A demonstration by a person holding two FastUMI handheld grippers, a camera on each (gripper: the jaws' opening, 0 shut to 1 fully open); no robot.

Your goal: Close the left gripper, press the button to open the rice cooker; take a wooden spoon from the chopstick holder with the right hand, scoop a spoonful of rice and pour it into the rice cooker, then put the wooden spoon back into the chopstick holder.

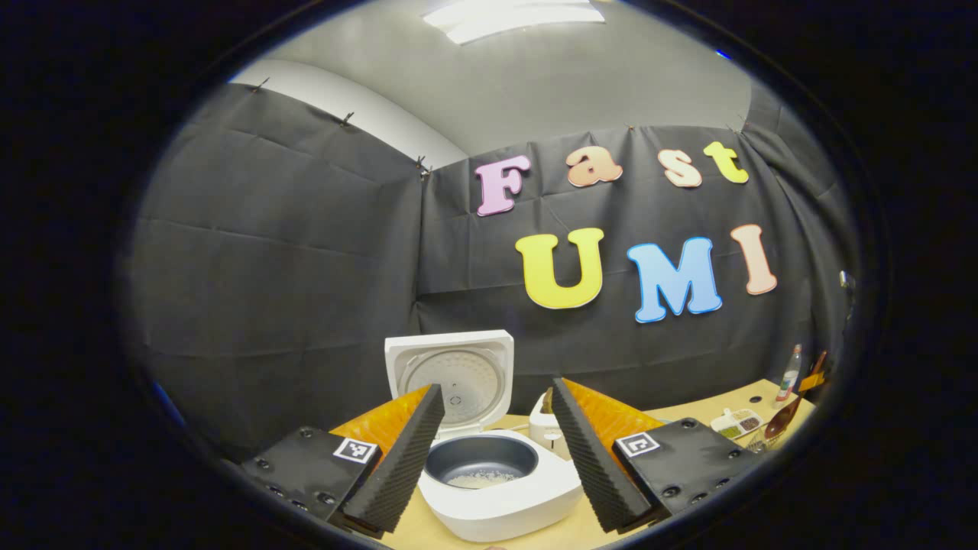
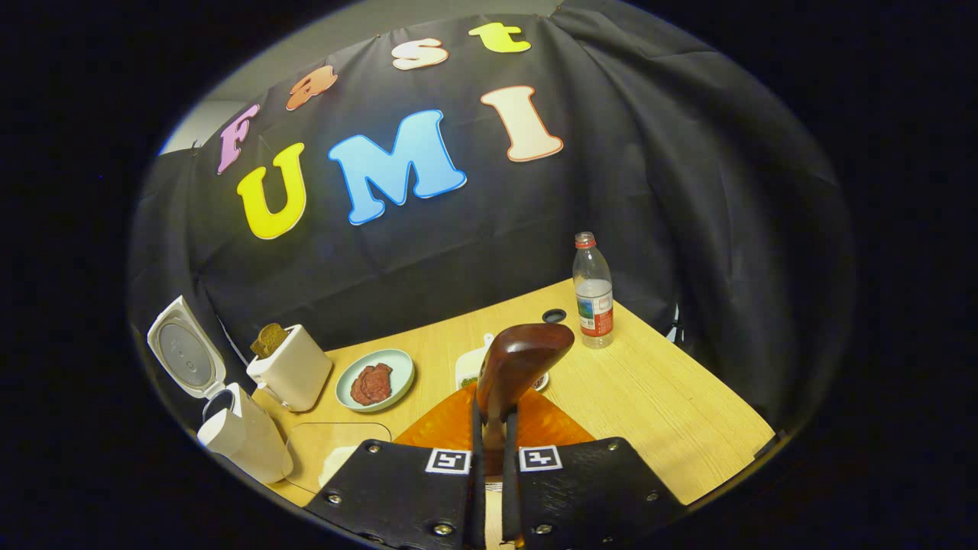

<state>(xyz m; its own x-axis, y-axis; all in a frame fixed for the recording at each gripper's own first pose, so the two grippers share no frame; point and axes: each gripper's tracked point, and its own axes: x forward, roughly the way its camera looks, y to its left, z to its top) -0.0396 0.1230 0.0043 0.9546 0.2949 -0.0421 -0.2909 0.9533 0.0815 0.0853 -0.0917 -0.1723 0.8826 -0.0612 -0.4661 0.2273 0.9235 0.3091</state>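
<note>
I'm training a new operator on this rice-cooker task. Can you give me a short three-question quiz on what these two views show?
1. True or false: the rice cooker has its lid up.
2. What does the right gripper hold? A. water bottle B. wooden spoon C. plate
3. Fill in: the inner pot holds a little ____ at the bottom.

Key: 1 true, the lid stands open. 2 B, both fingers press the wooden spoon. 3 rice. The left gripper is open.
</note>
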